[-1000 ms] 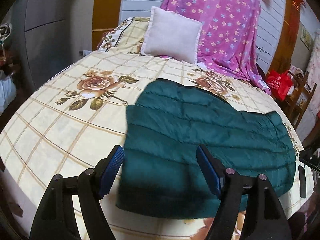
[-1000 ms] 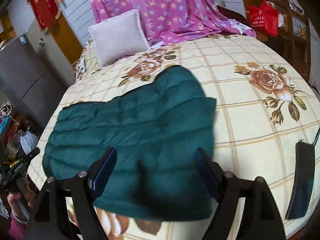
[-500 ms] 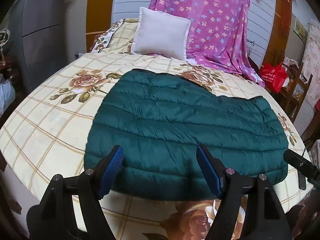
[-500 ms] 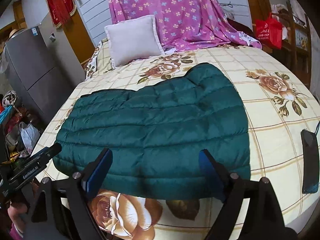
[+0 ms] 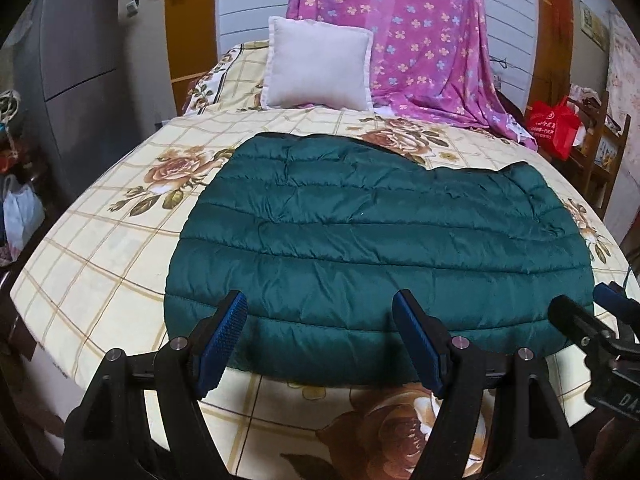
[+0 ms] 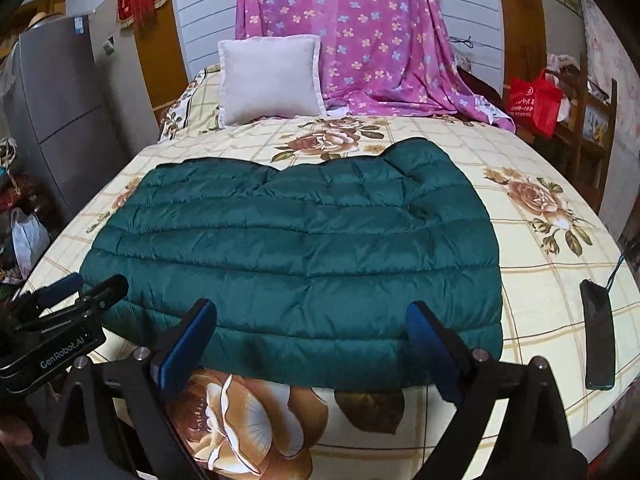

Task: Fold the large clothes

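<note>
A dark green quilted puffer garment lies flat, folded into a wide slab, on the floral bed; it also shows in the right wrist view. My left gripper is open and empty, hovering over the garment's near edge toward its left part. My right gripper is open and empty over the near edge toward its right part. The right gripper's tips show at the right of the left wrist view, and the left gripper's tips show at the left of the right wrist view.
A cream floral bedspread covers the bed. A white pillow and a pink flowered sheet are at the head. A black phone lies near the bed's right edge. A grey fridge stands left; a red bag right.
Both grippers have drawn back from the garment toward the foot of the bed and risen, so the whole folded garment is now in view. The garment lies still.
</note>
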Tool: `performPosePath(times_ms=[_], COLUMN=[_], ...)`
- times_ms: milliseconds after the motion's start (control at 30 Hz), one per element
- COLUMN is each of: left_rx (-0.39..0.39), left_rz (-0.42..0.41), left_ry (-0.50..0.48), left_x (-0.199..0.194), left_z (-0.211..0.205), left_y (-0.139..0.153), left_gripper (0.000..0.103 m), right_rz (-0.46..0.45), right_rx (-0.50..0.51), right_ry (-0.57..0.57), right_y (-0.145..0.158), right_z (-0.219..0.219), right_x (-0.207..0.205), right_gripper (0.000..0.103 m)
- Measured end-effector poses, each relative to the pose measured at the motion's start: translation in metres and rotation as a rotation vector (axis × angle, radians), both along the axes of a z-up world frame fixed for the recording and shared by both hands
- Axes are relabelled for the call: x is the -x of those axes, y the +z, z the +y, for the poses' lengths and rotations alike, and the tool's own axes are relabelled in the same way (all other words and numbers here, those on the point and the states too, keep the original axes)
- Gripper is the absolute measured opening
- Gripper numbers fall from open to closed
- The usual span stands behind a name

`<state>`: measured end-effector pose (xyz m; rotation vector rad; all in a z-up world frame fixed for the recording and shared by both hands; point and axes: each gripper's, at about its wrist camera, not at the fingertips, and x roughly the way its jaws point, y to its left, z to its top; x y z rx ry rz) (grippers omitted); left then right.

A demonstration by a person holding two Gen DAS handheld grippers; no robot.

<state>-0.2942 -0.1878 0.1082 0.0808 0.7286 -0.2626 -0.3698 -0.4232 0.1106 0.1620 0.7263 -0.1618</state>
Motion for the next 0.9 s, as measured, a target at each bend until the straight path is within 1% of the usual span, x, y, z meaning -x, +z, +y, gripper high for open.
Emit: performPosePath(times_ms=[100, 233, 567, 900], left_rx=[0.005, 0.012, 0.025, 0.022], left_rz=[-0.016, -0.030, -0.027, -0.037], left_ry=[0.004, 0.016, 0.043, 0.043], left_x=[0.002, 0.002, -0.001, 0.000], left_z=[0.000, 0.002, 0.006, 0.005], left_y=[0.002, 0.005, 0.004, 0.005], left_gripper=[0.058, 0.058, 0.058, 0.058], right_rz=[-0.007, -0.012, -0.017, -0.008], right_rx=[-0.001, 0.021, 0.040, 0.052], right_ry=[0.001, 0.003, -0.005, -0.012], right_y=[0.000, 0.001, 0.001, -0.003], right_z=[0.002, 0.005, 0.008, 0.010], right_x=[0.000, -0.001, -0.007, -0.009], right_gripper=[0.098, 0.098, 0.098, 0.098])
